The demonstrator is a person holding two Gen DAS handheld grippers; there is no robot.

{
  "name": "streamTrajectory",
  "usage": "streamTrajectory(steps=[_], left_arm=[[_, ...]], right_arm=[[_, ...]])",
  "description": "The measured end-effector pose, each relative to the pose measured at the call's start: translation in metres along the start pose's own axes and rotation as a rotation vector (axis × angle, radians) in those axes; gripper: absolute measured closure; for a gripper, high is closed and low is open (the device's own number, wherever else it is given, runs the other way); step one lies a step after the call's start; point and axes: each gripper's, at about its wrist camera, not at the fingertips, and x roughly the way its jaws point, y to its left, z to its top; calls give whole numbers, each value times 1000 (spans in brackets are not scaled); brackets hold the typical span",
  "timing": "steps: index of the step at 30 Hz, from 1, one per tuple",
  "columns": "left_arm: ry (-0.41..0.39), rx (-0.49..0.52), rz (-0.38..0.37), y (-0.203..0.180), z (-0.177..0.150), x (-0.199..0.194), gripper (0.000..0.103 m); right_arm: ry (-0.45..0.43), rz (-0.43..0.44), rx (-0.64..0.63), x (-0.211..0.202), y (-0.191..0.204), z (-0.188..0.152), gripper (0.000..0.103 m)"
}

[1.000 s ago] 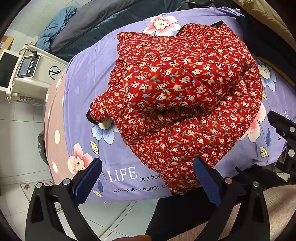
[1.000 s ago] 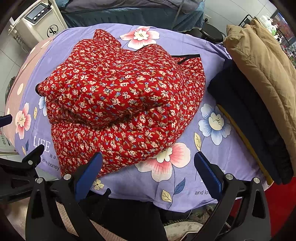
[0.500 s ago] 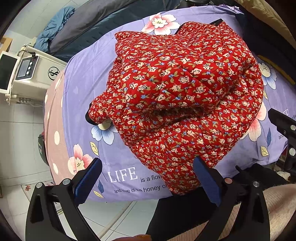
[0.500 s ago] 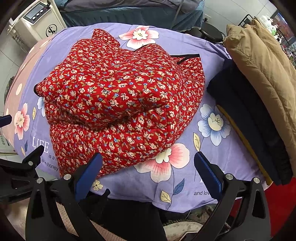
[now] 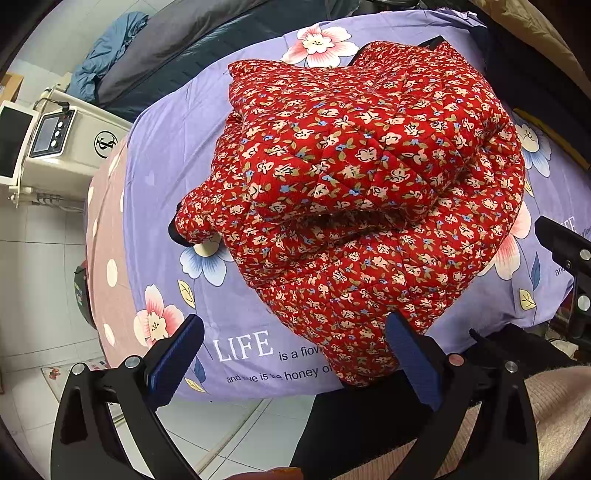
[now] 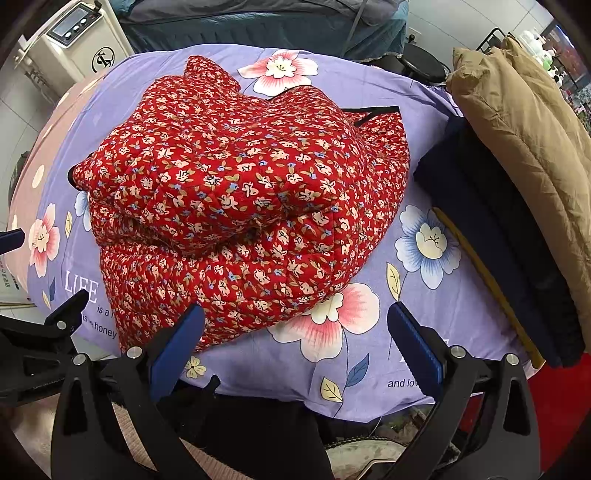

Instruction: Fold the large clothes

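A red quilted jacket with a small flower print (image 5: 362, 177) lies folded in a thick bundle on the purple flowered sheet (image 5: 166, 177); it also shows in the right wrist view (image 6: 236, 192). Its near edge hangs slightly over the table's front. My left gripper (image 5: 295, 354) is open and empty, just in front of the jacket's near edge. My right gripper (image 6: 295, 343) is open and empty, near the jacket's front right corner, above the sheet (image 6: 369, 332).
A stack of folded clothes, dark navy (image 6: 502, 236) under tan (image 6: 524, 122), sits at the table's right side. A white machine with a screen (image 5: 55, 147) stands on the floor to the left. A dark blue bed (image 6: 258, 22) lies behind the table.
Both grippers stay open and nearly still. The jacket bundle has shifted slightly in view, as the cameras drift a little.
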Motion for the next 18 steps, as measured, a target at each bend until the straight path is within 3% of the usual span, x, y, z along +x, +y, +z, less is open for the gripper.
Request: streamTrajectory(steps=[18], left_arm=[[5, 1, 4, 0, 1, -1, 6]], right_arm=[[0, 4, 2, -1, 0, 0, 6]])
